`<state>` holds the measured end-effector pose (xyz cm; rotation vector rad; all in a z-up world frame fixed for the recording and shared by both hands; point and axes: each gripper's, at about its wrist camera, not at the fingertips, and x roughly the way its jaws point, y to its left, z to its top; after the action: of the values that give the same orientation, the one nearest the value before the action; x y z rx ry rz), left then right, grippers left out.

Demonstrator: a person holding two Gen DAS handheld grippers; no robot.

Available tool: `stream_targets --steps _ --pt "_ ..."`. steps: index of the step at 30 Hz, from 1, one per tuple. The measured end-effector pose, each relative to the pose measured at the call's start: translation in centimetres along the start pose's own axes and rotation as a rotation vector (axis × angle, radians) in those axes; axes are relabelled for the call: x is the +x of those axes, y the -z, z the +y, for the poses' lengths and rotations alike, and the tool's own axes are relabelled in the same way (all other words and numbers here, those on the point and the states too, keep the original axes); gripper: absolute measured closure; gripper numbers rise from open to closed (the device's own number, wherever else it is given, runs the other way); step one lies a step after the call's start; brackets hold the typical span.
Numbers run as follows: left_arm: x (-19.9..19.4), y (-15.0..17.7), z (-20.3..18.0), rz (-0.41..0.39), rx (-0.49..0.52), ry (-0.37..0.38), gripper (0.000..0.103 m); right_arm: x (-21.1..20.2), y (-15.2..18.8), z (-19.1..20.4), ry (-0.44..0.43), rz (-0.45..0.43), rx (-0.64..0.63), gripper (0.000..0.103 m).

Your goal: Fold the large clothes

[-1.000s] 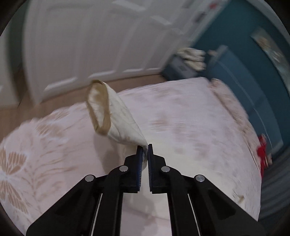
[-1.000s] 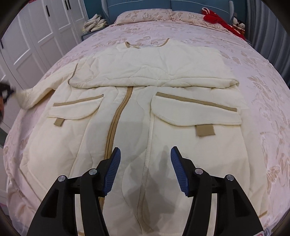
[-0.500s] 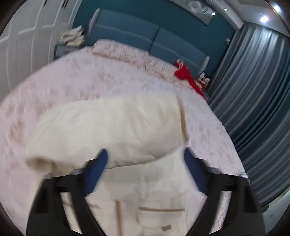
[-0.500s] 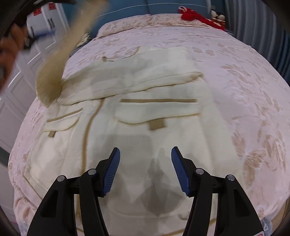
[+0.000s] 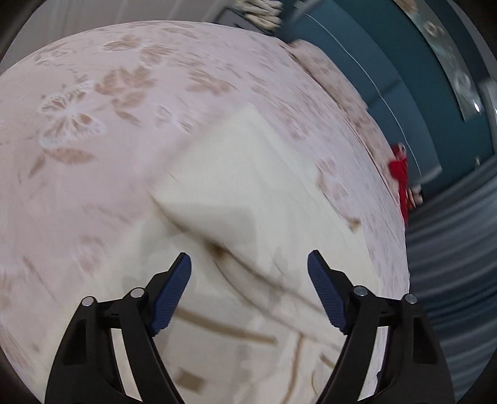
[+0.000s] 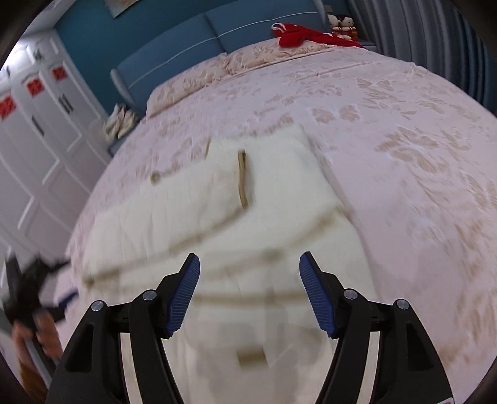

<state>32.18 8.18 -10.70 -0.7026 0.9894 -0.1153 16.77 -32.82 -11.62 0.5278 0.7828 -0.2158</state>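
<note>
A cream padded coat (image 6: pixel 192 211) with tan trim lies flat on the bed, both sleeves folded across its chest, one tan cuff (image 6: pixel 241 177) on top. My right gripper (image 6: pixel 248 268) hovers over the coat's lower part; its jaws are opening and nothing is between them. The left wrist view shows the coat (image 5: pixel 248 192) blurred, with a folded sleeve ahead of my left gripper (image 5: pixel 248 267). Those jaws stand wide, are closing, and hold nothing. A hand (image 6: pixel 46 335) with the blurred left gripper shows at the left edge of the right wrist view.
The pink floral bedspread (image 6: pixel 403 155) surrounds the coat. Pillows (image 6: pixel 217 71) and a red garment (image 6: pixel 298 34) lie by the blue headboard (image 6: pixel 186 37). White wardrobe doors (image 6: pixel 37 140) stand left of the bed, grey curtains (image 6: pixel 419 25) to its right.
My left gripper let go of the sleeve cuff, opened wide and swung over the coat; the sleeve now lies across the chest. My right gripper shifted sideways, rolled and widened slightly.
</note>
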Motion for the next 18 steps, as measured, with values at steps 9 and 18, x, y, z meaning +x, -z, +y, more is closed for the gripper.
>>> stream_targets --steps 9,18 --pt "3.2 -1.2 6.7 0.050 -0.221 0.041 0.038 8.3 -5.3 0.3 0.013 0.055 0.121 0.038" --pt "3.8 -2.4 7.6 0.051 -0.256 -0.015 0.083 10.1 -6.5 3.0 -0.142 0.090 0.102 0.089"
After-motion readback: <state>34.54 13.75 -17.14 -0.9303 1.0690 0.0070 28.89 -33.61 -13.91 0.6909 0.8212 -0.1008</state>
